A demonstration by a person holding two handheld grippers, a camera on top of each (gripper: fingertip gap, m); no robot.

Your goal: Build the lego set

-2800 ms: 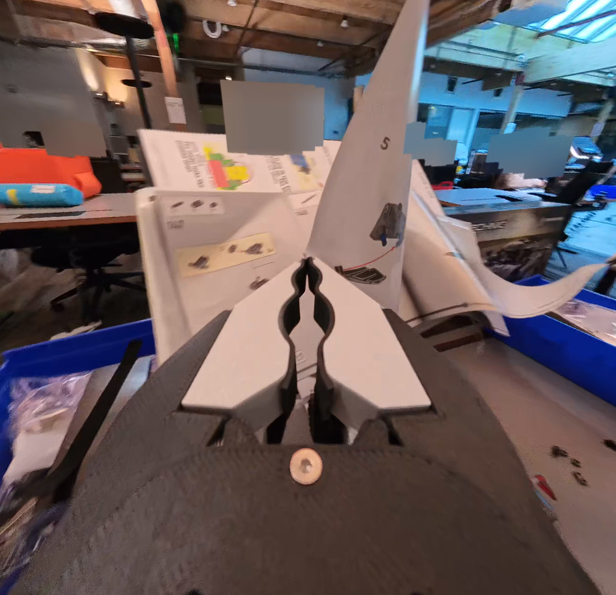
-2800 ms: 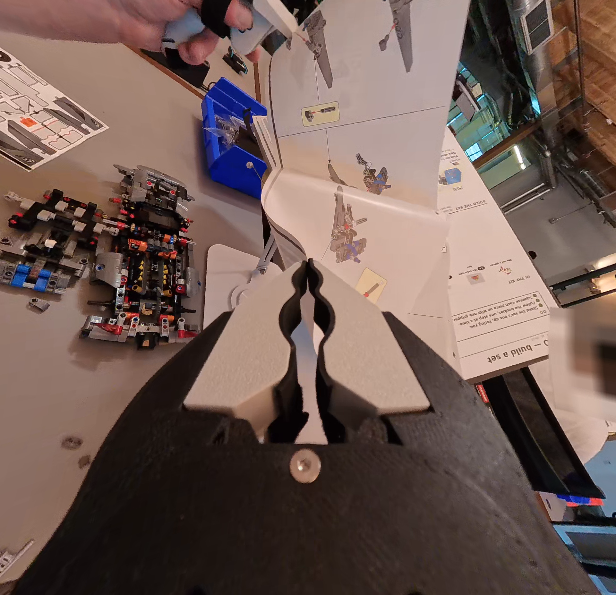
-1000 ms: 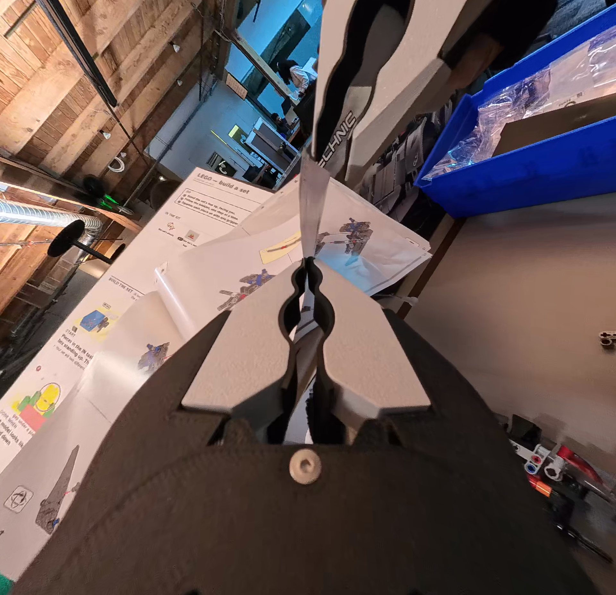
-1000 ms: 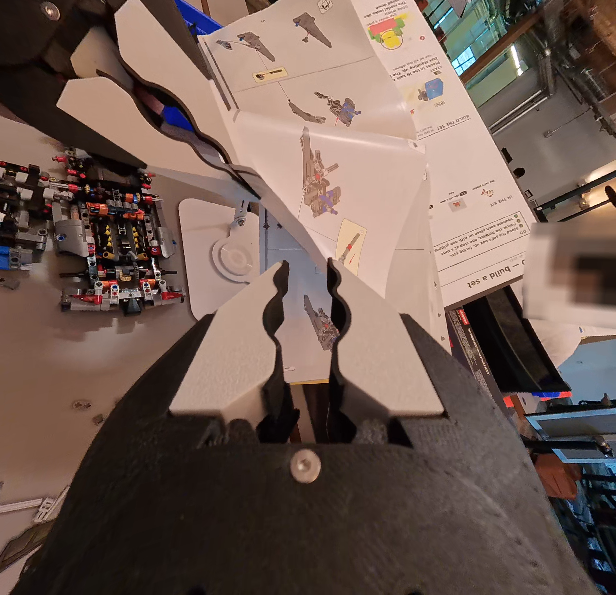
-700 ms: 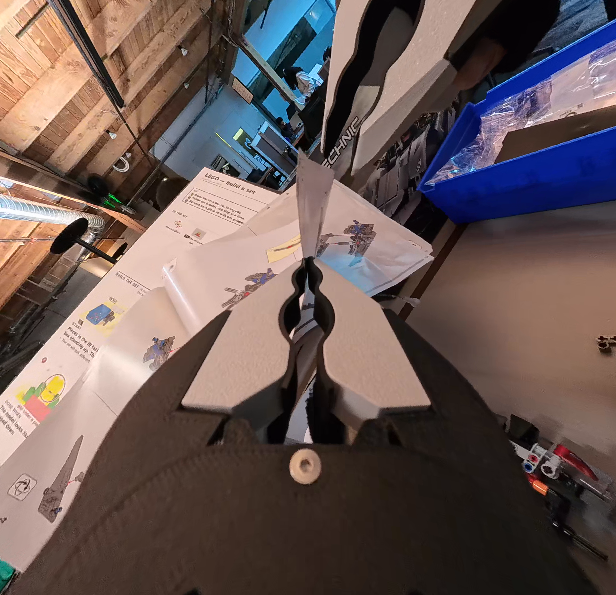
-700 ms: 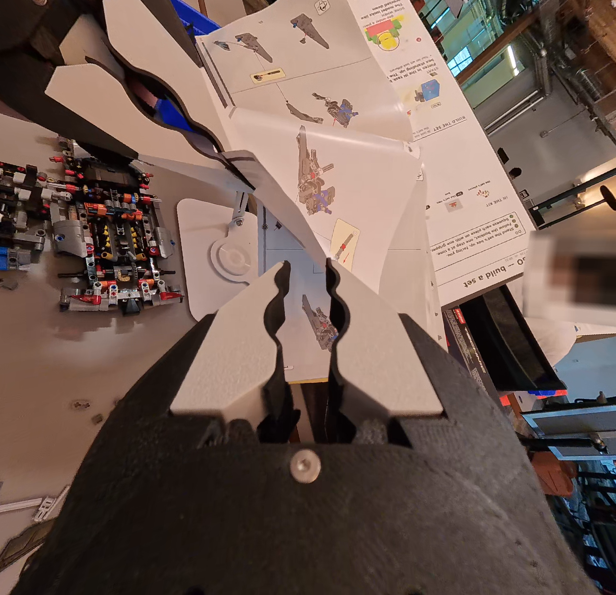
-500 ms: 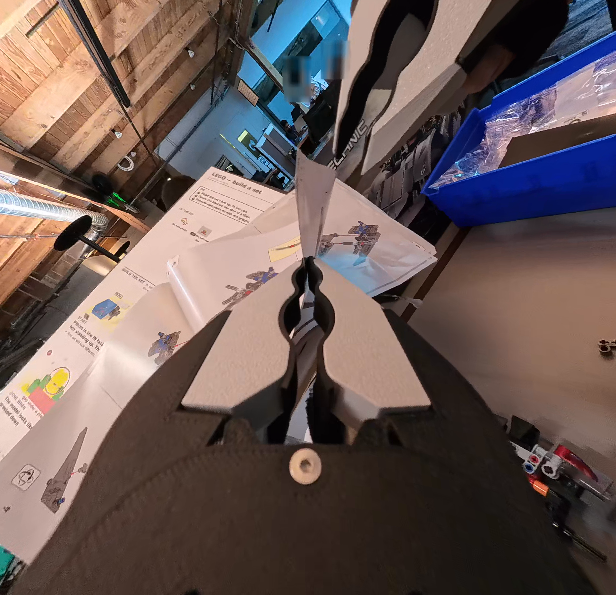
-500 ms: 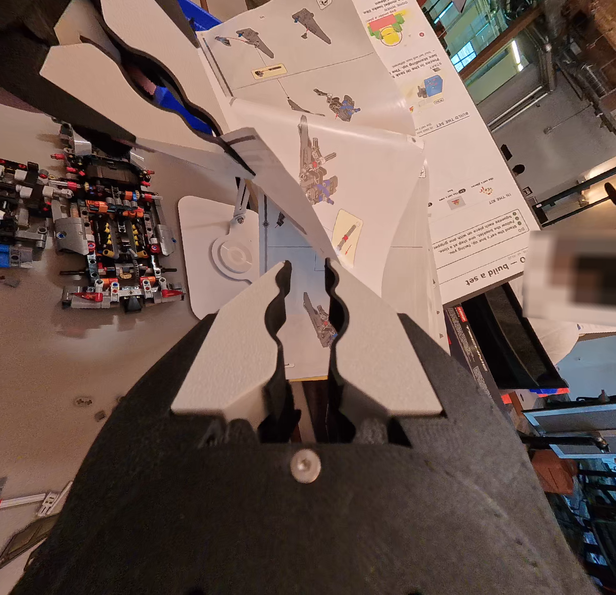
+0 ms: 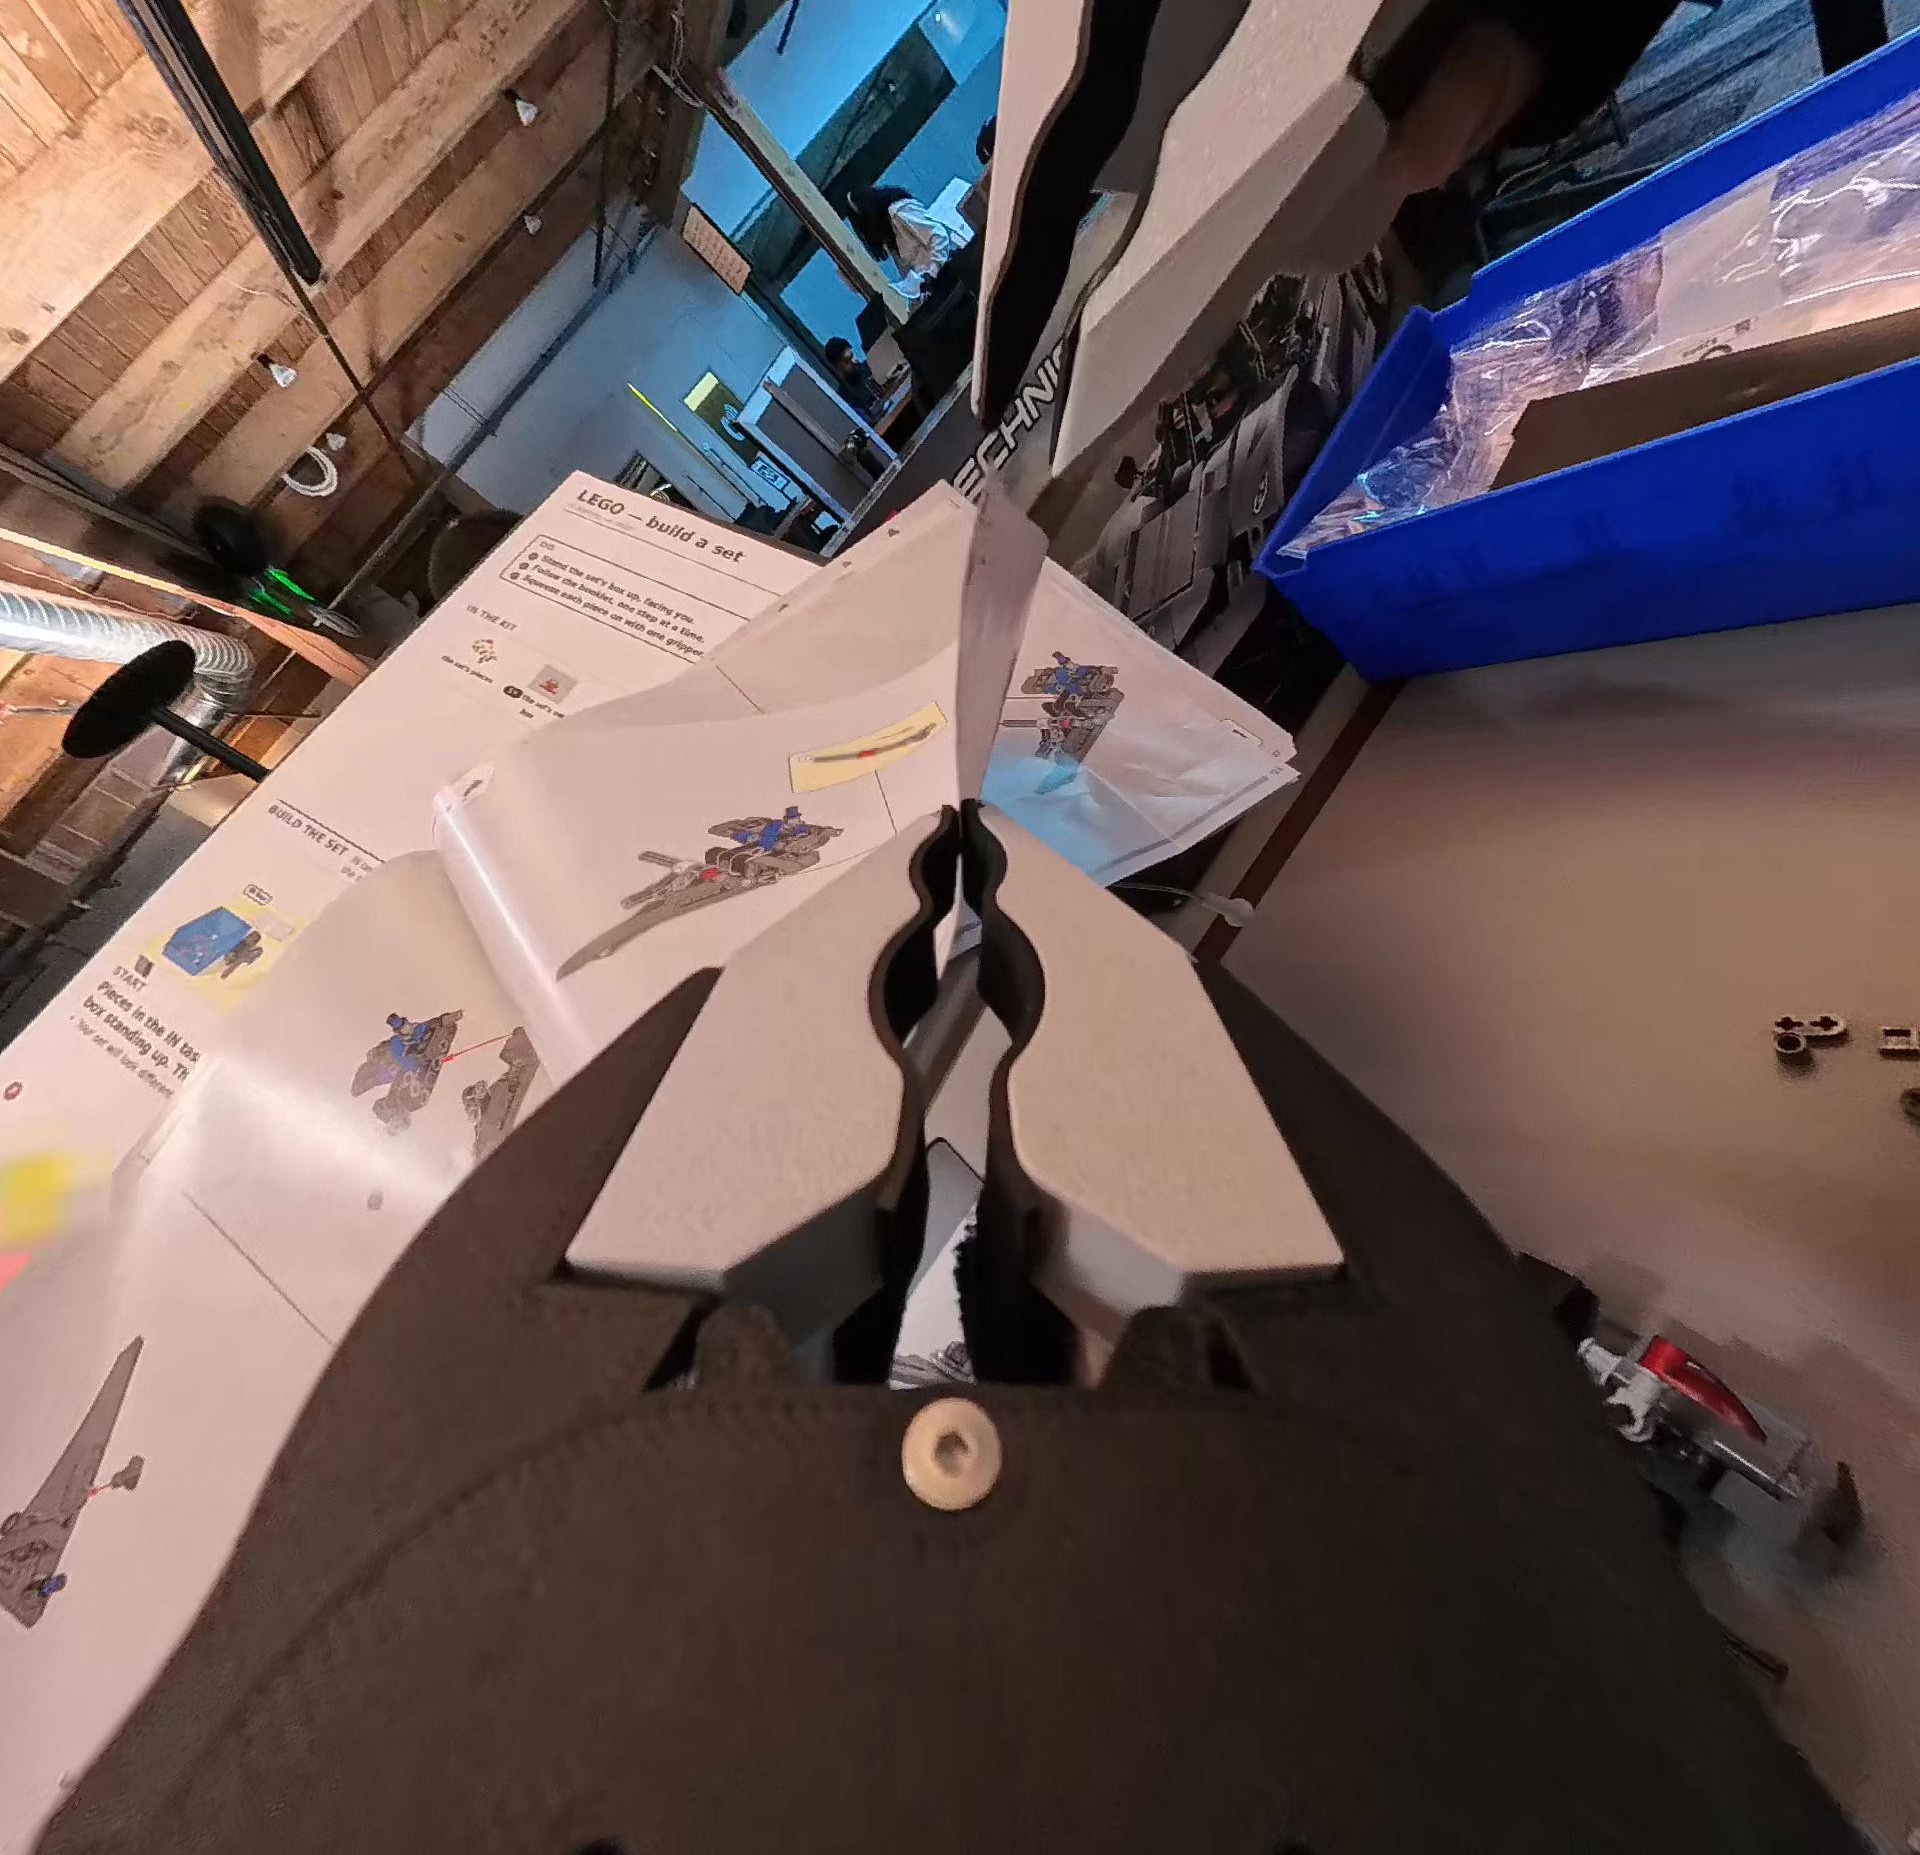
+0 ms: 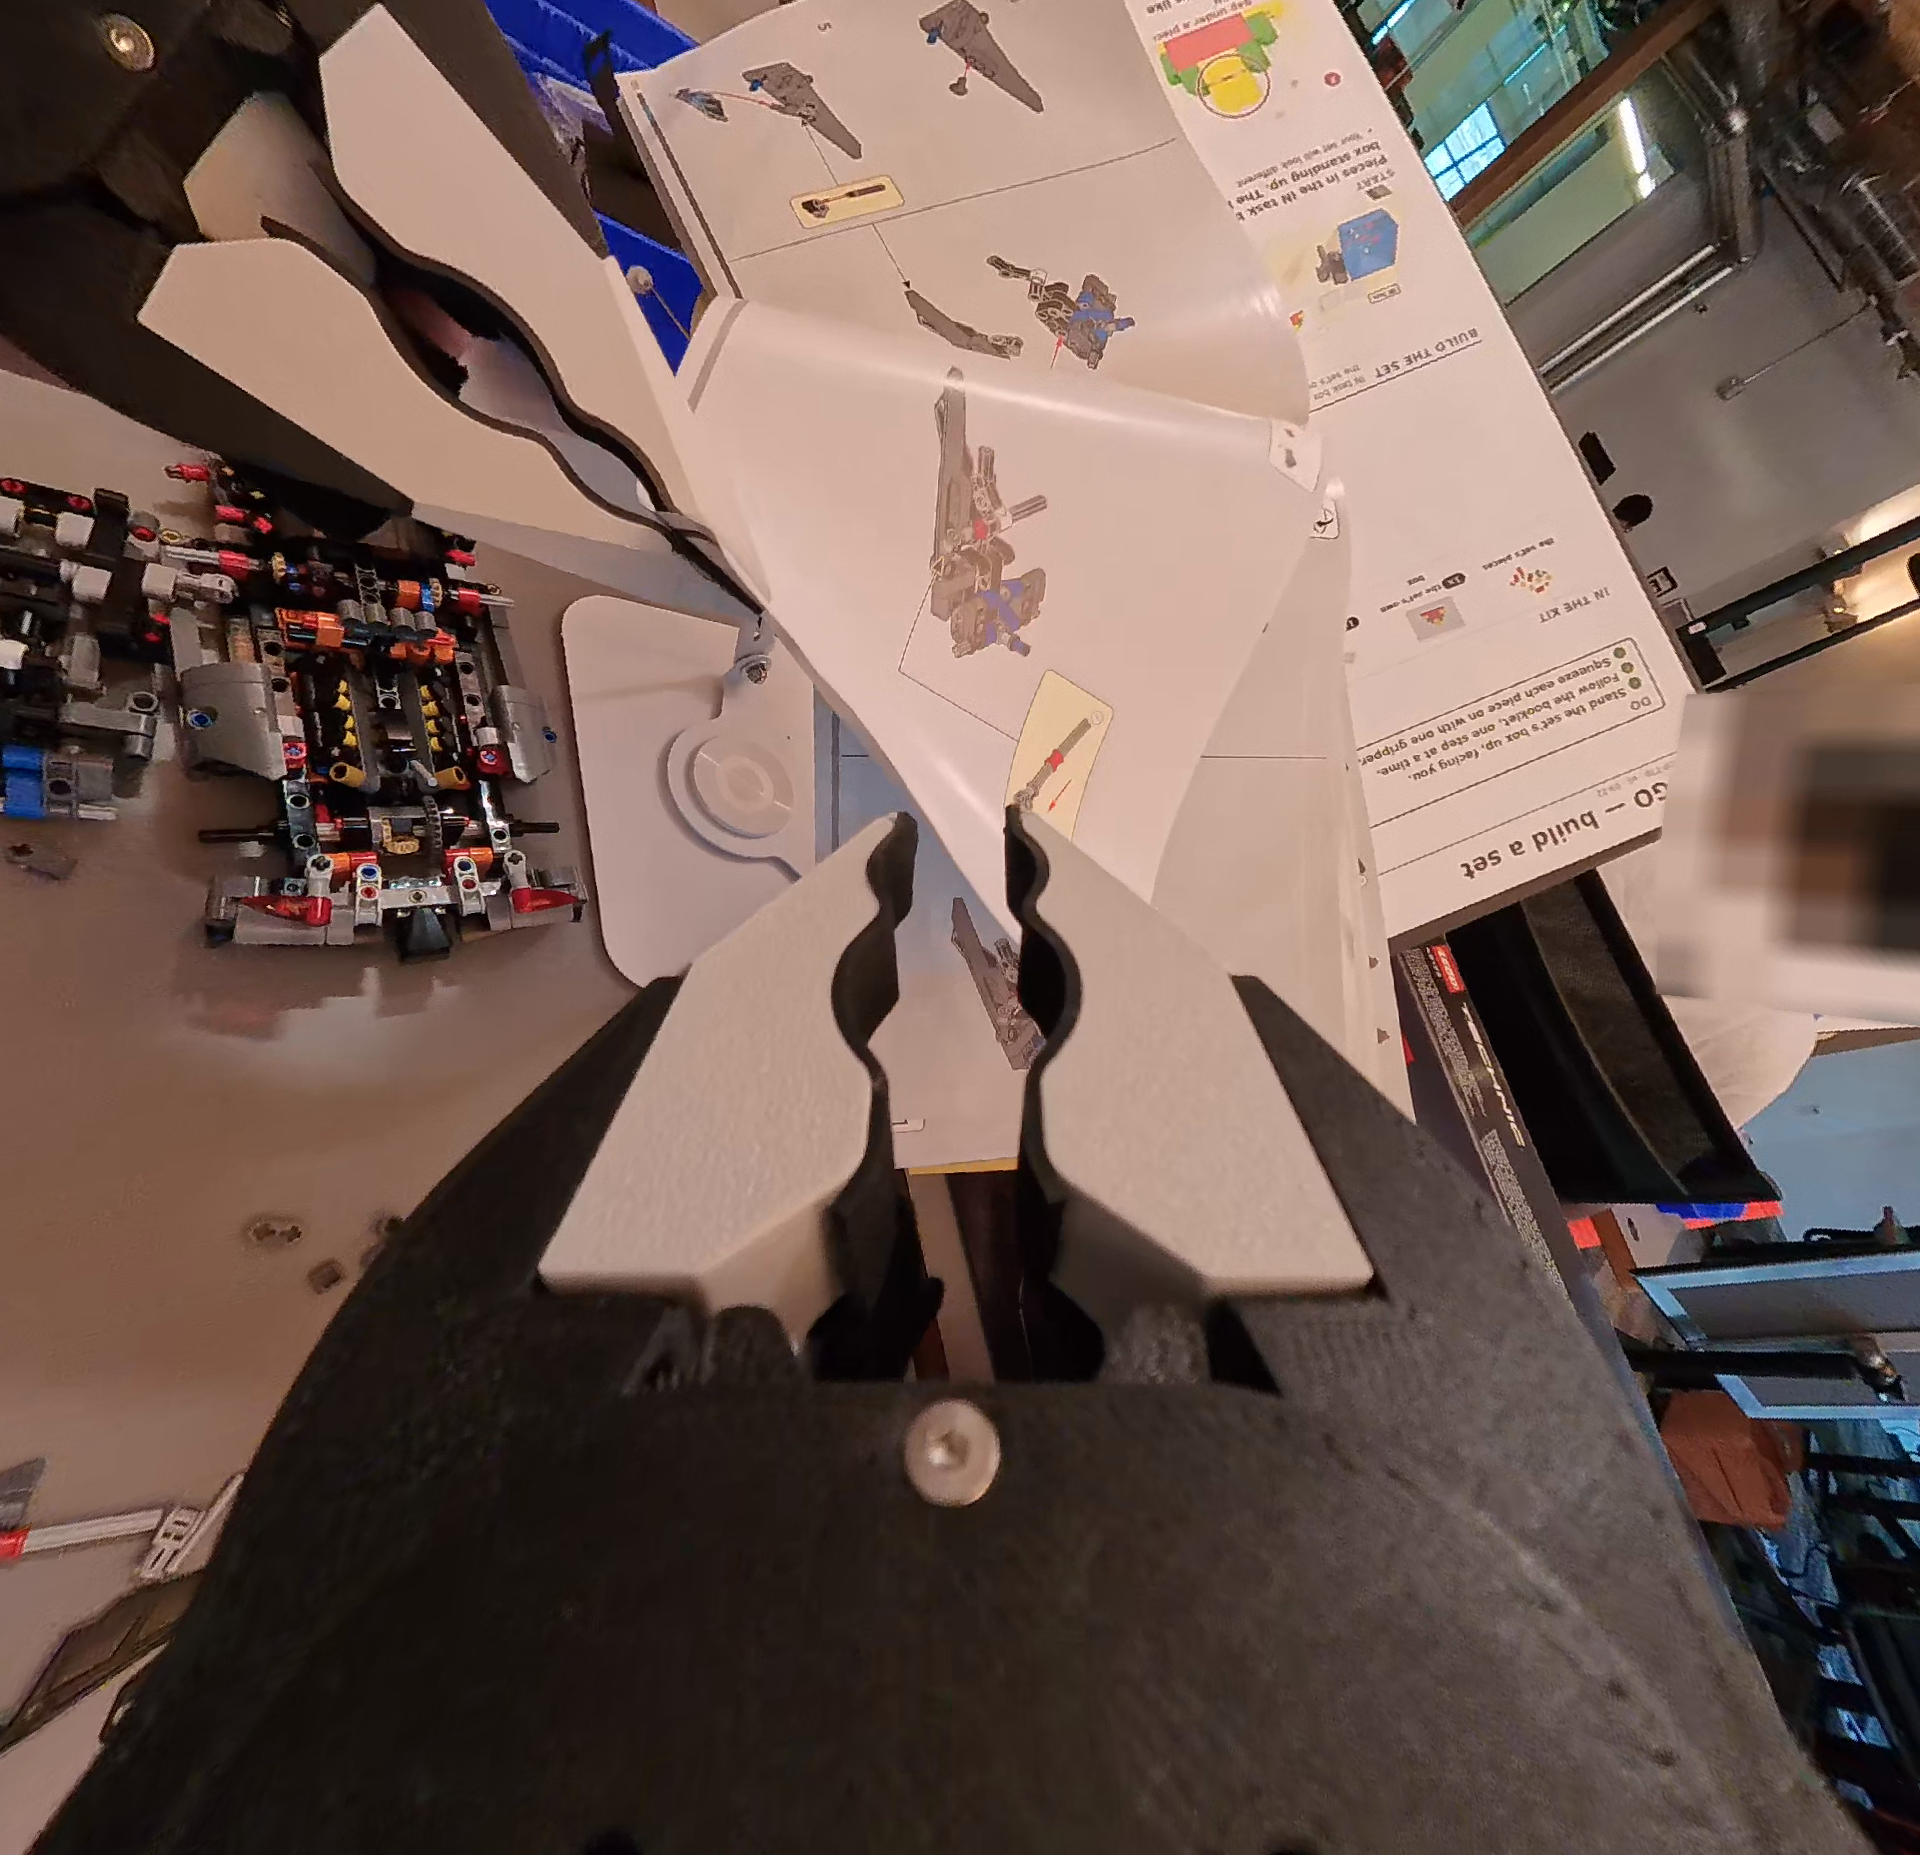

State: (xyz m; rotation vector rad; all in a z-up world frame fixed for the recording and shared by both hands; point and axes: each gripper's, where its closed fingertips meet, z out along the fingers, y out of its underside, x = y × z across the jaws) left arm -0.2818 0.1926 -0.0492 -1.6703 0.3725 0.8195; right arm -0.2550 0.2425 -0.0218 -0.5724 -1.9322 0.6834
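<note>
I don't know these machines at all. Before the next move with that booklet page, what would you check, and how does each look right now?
1. Left gripper has the page pinched: ok, jaws shut on its edge.
2. Right gripper is free: ok, jaws open, nothing between them.
3. Page is whole: cannot tell; it is bent in a curve, no tear shows.
4. Booklet stays propped on its white stand: ok.
5. Half-built model lies clear of the page: ok, it sits on the table to the side.
6. Blue bin is out of the way: ok.
</note>
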